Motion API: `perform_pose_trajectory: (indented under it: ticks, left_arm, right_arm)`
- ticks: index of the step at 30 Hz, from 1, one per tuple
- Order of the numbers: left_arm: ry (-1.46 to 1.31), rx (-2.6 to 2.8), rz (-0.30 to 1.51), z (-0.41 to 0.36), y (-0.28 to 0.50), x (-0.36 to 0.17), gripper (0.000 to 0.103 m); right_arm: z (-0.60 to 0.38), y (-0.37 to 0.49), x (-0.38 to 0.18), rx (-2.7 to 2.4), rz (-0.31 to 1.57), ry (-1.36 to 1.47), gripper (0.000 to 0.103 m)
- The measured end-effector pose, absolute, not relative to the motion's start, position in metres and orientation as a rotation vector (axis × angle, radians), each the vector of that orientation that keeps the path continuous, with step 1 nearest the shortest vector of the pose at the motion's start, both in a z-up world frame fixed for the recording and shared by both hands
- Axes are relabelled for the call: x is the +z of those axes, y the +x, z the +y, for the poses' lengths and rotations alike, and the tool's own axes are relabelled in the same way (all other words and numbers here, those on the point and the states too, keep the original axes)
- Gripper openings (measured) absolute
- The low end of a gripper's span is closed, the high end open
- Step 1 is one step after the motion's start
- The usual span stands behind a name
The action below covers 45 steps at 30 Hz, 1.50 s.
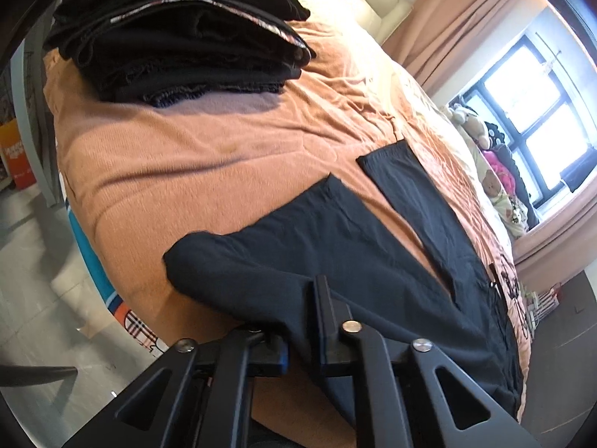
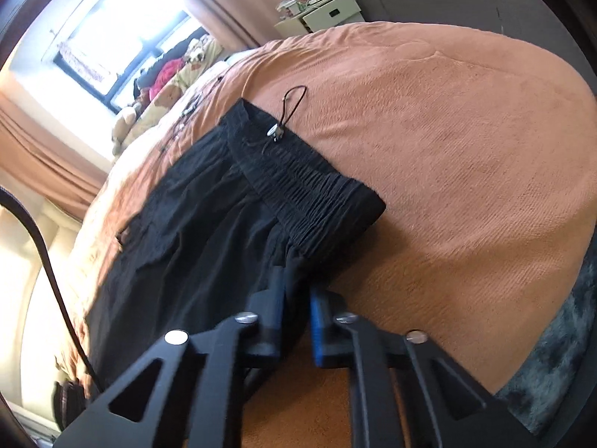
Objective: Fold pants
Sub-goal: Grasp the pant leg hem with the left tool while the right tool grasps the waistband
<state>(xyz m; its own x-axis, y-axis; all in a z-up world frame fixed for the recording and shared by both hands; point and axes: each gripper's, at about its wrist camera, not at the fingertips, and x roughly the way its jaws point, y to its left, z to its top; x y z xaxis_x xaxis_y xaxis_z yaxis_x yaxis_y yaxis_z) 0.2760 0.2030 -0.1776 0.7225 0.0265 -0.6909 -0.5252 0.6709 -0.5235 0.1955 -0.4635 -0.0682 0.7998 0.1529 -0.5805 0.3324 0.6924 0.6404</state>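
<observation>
Left tool (image 1: 298,321) pinching pants (image 1: 335,246), fingertips hidden

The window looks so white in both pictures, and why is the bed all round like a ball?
Left wrist view: the window is blown out by daylight, and the fisheye lens bulges the bed. Right wrist view: the same glare at the window; the pants stay dark, and the picture is slightly blurred.

blown-out window (image 1: 537,112) glare, fisheye-warped edges
</observation>
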Motion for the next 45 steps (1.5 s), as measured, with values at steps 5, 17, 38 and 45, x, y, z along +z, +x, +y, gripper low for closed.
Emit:
perform_pose_trajectory:
  ticks: [5, 17, 38, 45]
  left_arm:
    - [-0.734, 0.33, 0.695, 0.198, 0.281, -0.158, 0.004]
    - [-0.661, 0.239, 0.563, 0.183, 0.3, -0.084, 0.004]
    - [-0.57, 0.173, 0.496, 0.181, 0.404, -0.033, 0.004]
    - [-0.557, 0.166, 0.531, 0.186, 0.451, -0.036, 0.004]
  right_arm:
    - [-0.464, 0.178, -0.048, -0.122, 0.587, 0.797, 0.001]
    - [-0.462, 0.154, -0.001, -0.13, 0.466, 0.776, 0.0]
    - [-0.458, 0.218, 0.018, -0.094, 0.525, 0.754, 0.001]
    - [-0.46, 0.256, 0.025, -0.093, 0.537, 0.754, 0.001]
